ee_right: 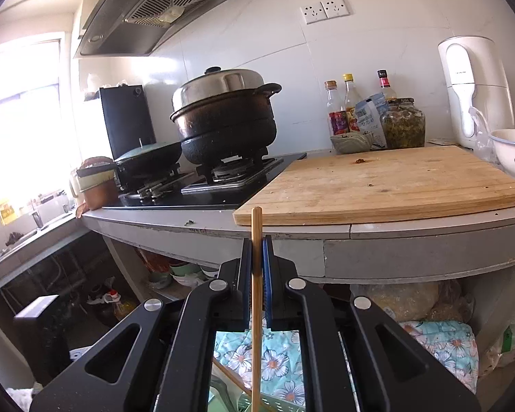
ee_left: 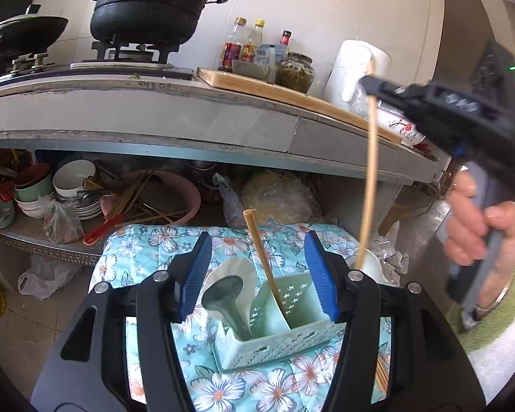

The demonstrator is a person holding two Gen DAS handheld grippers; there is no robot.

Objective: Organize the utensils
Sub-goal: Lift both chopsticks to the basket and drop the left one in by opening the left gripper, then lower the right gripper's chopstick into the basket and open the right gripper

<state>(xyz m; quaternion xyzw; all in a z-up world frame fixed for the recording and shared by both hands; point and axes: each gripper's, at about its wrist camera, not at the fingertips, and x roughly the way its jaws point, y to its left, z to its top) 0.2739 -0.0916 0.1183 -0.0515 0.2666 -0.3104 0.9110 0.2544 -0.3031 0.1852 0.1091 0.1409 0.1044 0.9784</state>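
A pale green utensil caddy (ee_left: pixel 274 340) stands on a floral cloth (ee_left: pixel 223 377). It holds a grey spoon (ee_left: pixel 223 295), a white spoon (ee_left: pixel 238 271) and one wooden chopstick (ee_left: pixel 262 261) leaning up. My left gripper (ee_left: pixel 257 271) is open, its blue pads either side of the caddy and above it. My right gripper (ee_right: pixel 257 257) is shut on a second wooden chopstick (ee_right: pixel 256 309) that hangs upright; in the left wrist view (ee_left: pixel 369 185) its tip reaches down to the right of the caddy.
A counter edge (ee_left: pixel 189 116) runs behind with a stove, black pots (ee_right: pixel 223 120), a wooden cutting board (ee_right: pixel 388 182), bottles, a jar and a white kettle (ee_right: pixel 473 92). A shelf below holds bowls and loose chopsticks (ee_left: pixel 134 195). A white bowl (ee_left: pixel 372 264) sits right of the caddy.
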